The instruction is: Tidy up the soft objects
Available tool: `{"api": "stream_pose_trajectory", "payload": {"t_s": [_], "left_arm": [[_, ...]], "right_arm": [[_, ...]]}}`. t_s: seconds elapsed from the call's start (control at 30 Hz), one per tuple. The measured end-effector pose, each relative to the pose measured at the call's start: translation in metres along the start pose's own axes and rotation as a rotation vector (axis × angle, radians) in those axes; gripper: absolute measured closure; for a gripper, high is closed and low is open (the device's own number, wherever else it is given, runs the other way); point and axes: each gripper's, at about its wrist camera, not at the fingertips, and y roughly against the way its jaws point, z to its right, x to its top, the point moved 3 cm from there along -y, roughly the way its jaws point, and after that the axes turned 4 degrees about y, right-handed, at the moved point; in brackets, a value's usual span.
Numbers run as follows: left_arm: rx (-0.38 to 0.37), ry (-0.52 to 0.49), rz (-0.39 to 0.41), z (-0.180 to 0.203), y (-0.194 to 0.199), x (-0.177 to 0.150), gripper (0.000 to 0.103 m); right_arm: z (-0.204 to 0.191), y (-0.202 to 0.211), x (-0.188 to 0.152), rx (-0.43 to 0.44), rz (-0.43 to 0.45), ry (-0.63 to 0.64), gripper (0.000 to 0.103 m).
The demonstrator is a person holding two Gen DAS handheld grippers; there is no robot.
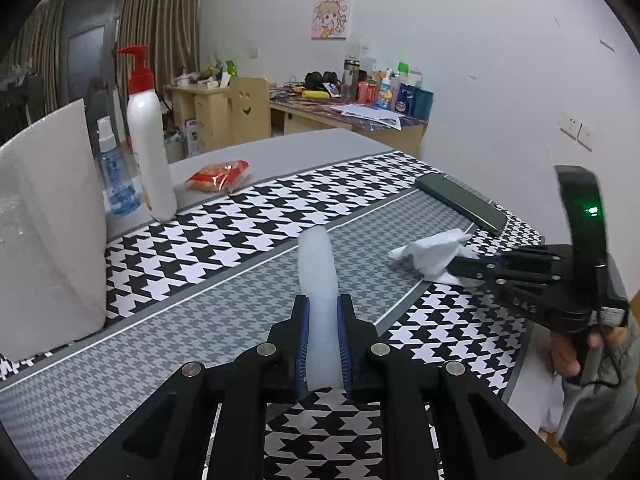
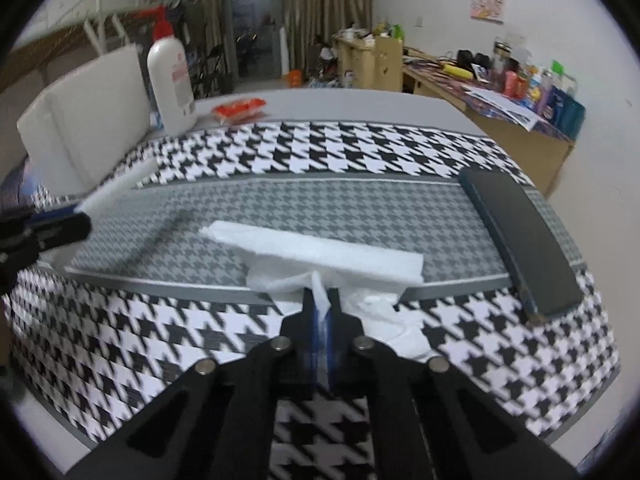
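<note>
Left gripper (image 1: 323, 312) clamps foam strip (image 1: 318, 280); right gripper (image 2: 322, 304) pinches tissue (image 2: 320, 280)

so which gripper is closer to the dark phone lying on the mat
Right. The right gripper is pinching the white tissue just beside the phone; the left gripper holds a white foam strip farther across the mat.

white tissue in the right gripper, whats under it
The tissue lies on the houndstooth table mat, its near edge pinched in the shut right gripper. A white foam strip lies just behind it. Whatever is beneath the crumpled part is covered.
</note>
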Motion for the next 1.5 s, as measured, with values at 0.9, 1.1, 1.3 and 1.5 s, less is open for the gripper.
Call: {"api": "stream_pose_trajectory", "payload": {"t_s": [0.9, 1.1, 1.3, 1.5], "left_arm": [[0.058, 0.018, 0.183, 0.005, 0.095, -0.004, 0.088], [0.080, 0.032, 0.214, -0.003, 0.114, -0.002, 0.088], [0.115, 0.031, 0.247, -0.011, 0.129, 0.002, 0.088], [0.143, 0.054, 0.254, -0.021, 0.141, 0.005, 0.088]], "right_arm": [[-0.069, 0.092, 0.016, 0.000, 0.287, -0.018, 0.098], [-0.084, 0.100, 0.026, 0.015, 0.300, -0.005, 0.098], [-0.097, 0.109, 0.036, 0.050, 0.338, 0.011, 0.098], [-0.107, 0.113, 0.043, 0.069, 0.352, 0.012, 0.098]]}}
